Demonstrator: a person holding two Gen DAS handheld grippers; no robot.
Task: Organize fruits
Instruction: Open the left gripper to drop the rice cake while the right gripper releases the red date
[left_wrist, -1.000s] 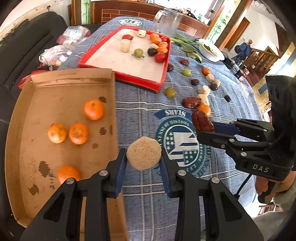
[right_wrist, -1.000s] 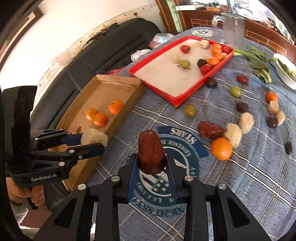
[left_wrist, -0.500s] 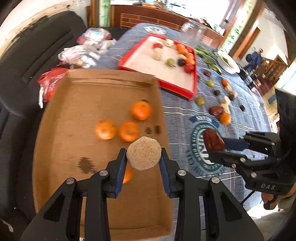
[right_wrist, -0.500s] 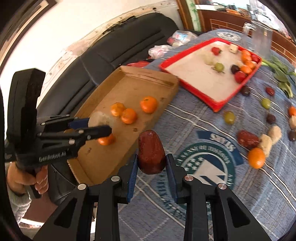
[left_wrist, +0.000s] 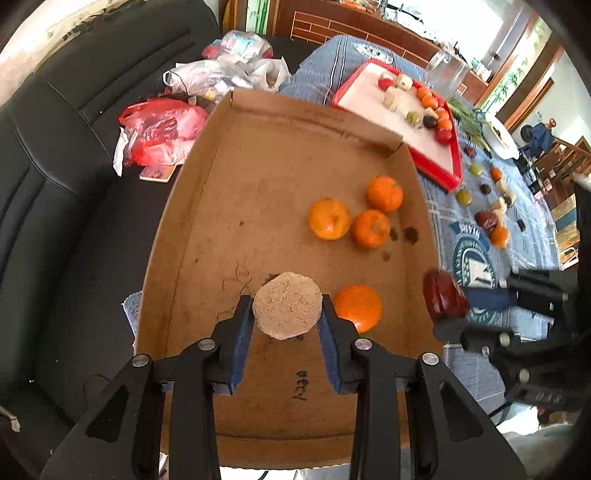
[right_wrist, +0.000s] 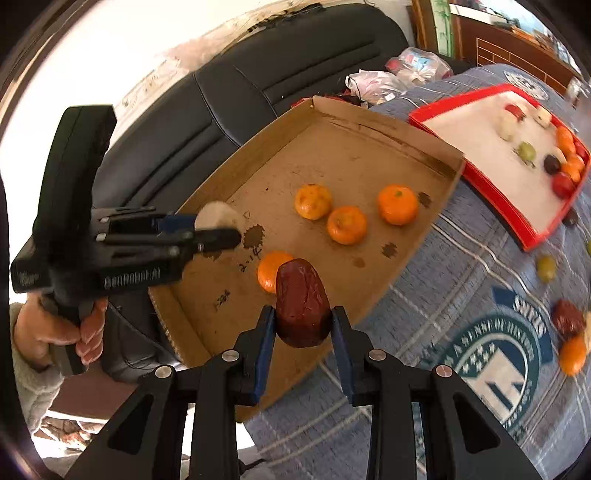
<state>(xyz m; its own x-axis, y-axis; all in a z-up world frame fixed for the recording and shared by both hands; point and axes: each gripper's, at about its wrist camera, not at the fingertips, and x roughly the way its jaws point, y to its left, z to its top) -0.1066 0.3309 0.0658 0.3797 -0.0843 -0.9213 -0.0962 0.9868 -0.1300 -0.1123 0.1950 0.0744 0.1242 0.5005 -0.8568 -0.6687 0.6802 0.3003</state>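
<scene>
Two hand-held grippers hang over a counter draped in a blue checked cloth. The left gripper (left_wrist: 287, 326) is clamped on a pale, grainy round fruit (left_wrist: 287, 309), and sits above the near middle of a shallow cardboard box (left_wrist: 258, 177). The box floor lies directly beneath it, so setting the fruit down looks like a straight lowering. Four oranges are in the box: three clustered toward its far right (left_wrist: 328, 218), and one (left_wrist: 357, 307) just right of the held fruit, close enough to be bumped. The right gripper (right_wrist: 302, 334) is clamped on a dark red date (right_wrist: 302, 303), held upright with its long axis pointing away from the jaws. It hovers at the box's near edge, with the box interior lying ahead and to its left, so it seems to need to cross the rim. The left gripper is the one deeper into the box. Beyond is a red tray (right_wrist: 532, 236) with more fruit.
</scene>
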